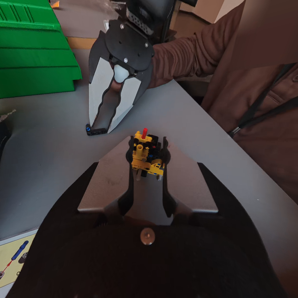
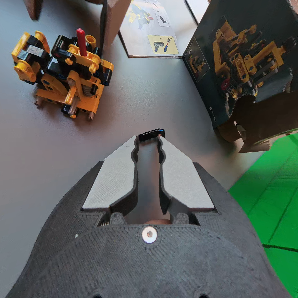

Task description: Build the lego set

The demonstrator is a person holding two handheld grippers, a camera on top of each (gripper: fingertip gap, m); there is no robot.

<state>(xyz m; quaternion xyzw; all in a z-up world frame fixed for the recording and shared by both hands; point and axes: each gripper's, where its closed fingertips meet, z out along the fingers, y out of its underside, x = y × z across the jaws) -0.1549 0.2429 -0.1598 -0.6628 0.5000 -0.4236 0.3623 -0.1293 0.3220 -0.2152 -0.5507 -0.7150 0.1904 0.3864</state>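
A partly built yellow and black lego model (image 1: 146, 155) with a red axle sticking up stands on the grey table (image 1: 48, 153). My left gripper (image 1: 147, 140) is shut on it, one finger on each side. In the right wrist view the model (image 2: 64, 75) sits at the upper left. My right gripper (image 2: 148, 137) is shut on a black beam (image 2: 150, 133) with a blue pin at one end, held across its fingertips low over the table. In the left wrist view the right gripper (image 1: 100, 128) and its beam (image 1: 96, 131) are just left of and beyond the model.
A green bin (image 1: 32, 53) stands at the far left, also in the right wrist view (image 2: 274, 201). The lego box (image 2: 241, 64) and the open instruction booklet (image 2: 154, 32) lie beyond the right gripper. A person's brown sleeve (image 1: 185, 59) is at the table's right edge.
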